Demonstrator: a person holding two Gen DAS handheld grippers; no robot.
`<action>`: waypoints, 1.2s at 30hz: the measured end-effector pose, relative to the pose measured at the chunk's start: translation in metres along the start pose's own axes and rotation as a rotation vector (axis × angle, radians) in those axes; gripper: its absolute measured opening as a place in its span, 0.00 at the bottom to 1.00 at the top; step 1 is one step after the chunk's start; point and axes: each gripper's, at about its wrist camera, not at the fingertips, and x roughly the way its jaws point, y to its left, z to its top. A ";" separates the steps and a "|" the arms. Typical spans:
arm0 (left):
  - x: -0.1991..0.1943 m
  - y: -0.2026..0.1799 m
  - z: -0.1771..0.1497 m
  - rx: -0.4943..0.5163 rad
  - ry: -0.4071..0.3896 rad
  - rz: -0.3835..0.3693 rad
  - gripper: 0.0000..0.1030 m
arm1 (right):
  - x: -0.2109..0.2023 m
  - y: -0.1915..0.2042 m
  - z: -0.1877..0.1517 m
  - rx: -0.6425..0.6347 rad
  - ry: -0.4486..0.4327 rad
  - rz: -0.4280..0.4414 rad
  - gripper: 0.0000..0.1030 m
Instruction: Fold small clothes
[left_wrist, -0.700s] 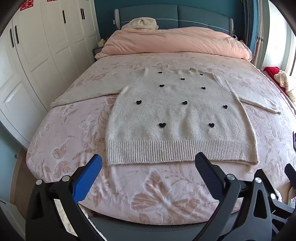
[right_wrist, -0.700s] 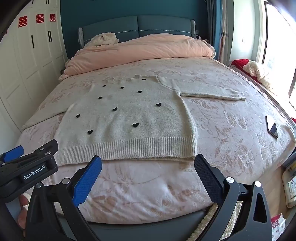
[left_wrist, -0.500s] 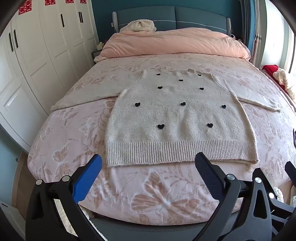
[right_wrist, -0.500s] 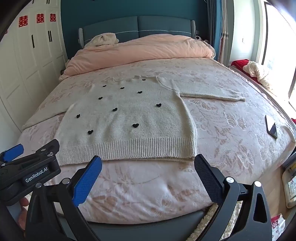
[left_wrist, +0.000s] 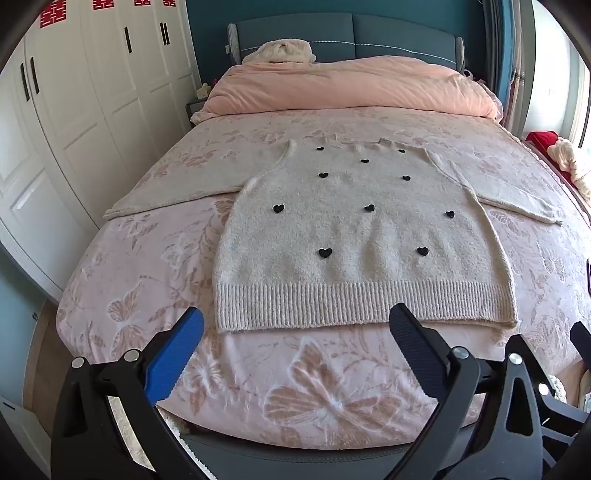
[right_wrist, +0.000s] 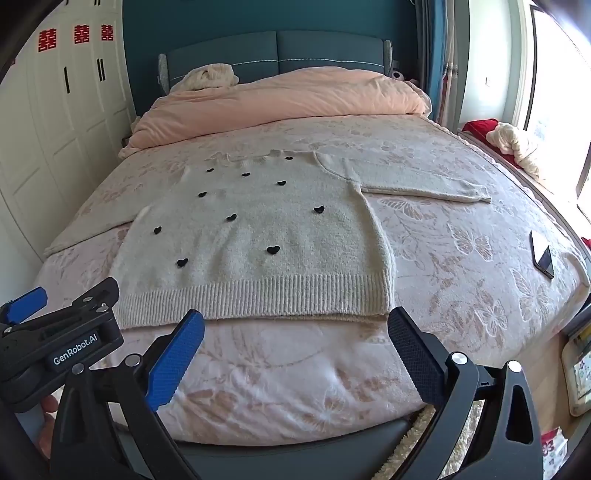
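Note:
A cream knit sweater (left_wrist: 354, 236) (right_wrist: 266, 236) with small black hearts lies flat on the bed, both sleeves spread out sideways and its ribbed hem toward me. My left gripper (left_wrist: 295, 321) hangs open over the foot of the bed, just short of the hem, with nothing between its fingers. My right gripper (right_wrist: 295, 321) is open too, near the hem's right corner, and holds nothing. In the right wrist view the left gripper's body (right_wrist: 55, 339) shows at the lower left.
The bed (left_wrist: 295, 387) has a pink butterfly-pattern cover and a folded pink duvet (left_wrist: 351, 85) at the head. A phone (right_wrist: 543, 254) lies on the bed's right side. White wardrobes (left_wrist: 74, 110) stand on the left; clothes (right_wrist: 513, 144) are piled by the window.
The left gripper has tilted slightly, so the sweater sits a little lower in its view. The right view is almost the same. Both grippers stay open.

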 end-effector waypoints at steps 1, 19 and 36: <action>0.000 -0.001 0.000 0.000 0.001 0.001 0.95 | 0.000 0.001 0.000 -0.002 -0.001 -0.003 0.95; 0.002 -0.002 -0.001 0.003 0.001 0.008 0.95 | 0.001 0.003 0.001 -0.007 0.002 -0.011 0.95; 0.002 0.000 0.000 0.001 0.001 0.009 0.95 | 0.003 0.001 -0.001 0.002 0.010 -0.008 0.95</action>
